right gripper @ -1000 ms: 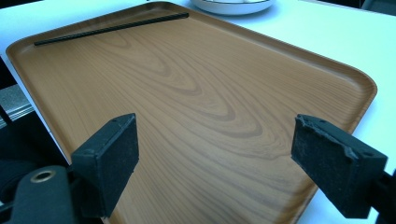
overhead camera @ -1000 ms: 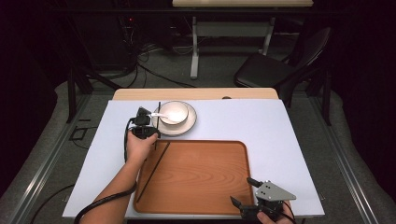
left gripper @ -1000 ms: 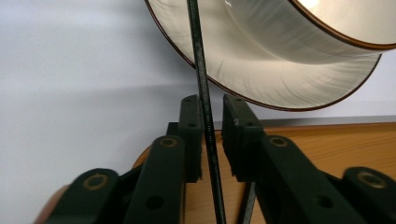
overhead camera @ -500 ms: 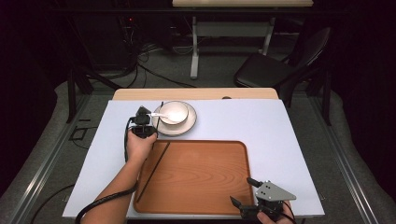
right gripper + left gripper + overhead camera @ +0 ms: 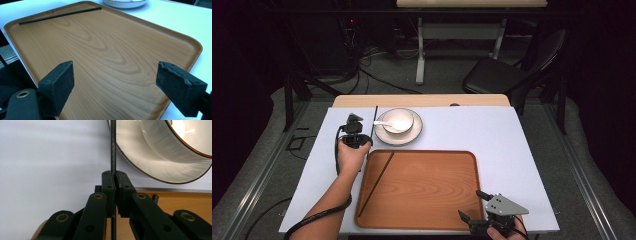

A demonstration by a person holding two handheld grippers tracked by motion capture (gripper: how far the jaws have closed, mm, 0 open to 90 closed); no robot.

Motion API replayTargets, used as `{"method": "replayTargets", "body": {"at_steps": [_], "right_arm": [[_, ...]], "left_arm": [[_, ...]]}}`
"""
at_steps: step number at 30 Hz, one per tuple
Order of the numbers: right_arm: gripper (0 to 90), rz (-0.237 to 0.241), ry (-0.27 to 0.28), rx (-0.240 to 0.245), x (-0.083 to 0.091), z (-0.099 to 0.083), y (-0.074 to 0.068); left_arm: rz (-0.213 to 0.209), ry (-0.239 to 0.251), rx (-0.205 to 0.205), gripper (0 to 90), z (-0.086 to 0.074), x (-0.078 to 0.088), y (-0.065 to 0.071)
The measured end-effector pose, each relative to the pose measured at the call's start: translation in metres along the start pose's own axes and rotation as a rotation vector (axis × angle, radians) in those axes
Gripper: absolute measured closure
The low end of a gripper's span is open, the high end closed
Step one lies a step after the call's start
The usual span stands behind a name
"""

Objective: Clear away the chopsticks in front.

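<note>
— Firstly, surface and room?
— We list a pale table (image 5: 522, 150), wooden tray (image 5: 427, 195), dark floor, chair (image 5: 507, 75) at upper right.
— Chopstick?
— We log one chopstick (image 5: 374, 120) left of centre beside the bowl (image 5: 398, 121), long axis running up the frame, pinched in the left gripper (image 5: 354, 131). Right gripper (image 5: 475, 206) spread.

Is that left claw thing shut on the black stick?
Yes, shut: the left gripper has its pads pressed on the thin black chopstick.

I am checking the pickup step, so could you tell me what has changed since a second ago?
The left gripper has just closed on a black chopstick beside the plate, lifting it slightly. The second chopstick on the wooden tray, the bowl and the open right gripper stayed put.
</note>
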State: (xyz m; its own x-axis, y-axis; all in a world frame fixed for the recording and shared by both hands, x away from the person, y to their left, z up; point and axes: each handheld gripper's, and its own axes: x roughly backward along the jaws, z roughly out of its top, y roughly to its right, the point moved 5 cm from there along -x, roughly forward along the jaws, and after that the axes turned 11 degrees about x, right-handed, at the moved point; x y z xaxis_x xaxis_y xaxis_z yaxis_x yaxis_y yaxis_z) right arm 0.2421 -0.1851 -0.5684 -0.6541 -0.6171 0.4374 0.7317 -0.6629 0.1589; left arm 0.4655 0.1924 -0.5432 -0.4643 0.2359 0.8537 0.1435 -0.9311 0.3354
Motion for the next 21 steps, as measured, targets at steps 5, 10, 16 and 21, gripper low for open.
{"method": "replayTargets", "body": {"at_steps": [5,10,16,21], "right_arm": [[14.7,-0.002,-0.002,-0.001,0.0,0.0,0.0],[14.7,-0.003,-0.002,-0.002,-0.001,0.0,0.0],[14.7,-0.004,-0.002,-0.002,-0.001,0.0,-0.001],[14.7,-0.004,-0.003,-0.001,-0.002,0.0,-0.001]], "left_arm": [[-0.013,0.024,0.009,86.2,0.0,0.015,-0.014],[-0.041,0.058,-0.015,86.2,-0.007,0.034,-0.024],[-0.074,0.092,-0.051,86.2,-0.022,0.061,-0.034],[-0.12,0.118,-0.076,86.2,-0.044,0.086,-0.039]]}}
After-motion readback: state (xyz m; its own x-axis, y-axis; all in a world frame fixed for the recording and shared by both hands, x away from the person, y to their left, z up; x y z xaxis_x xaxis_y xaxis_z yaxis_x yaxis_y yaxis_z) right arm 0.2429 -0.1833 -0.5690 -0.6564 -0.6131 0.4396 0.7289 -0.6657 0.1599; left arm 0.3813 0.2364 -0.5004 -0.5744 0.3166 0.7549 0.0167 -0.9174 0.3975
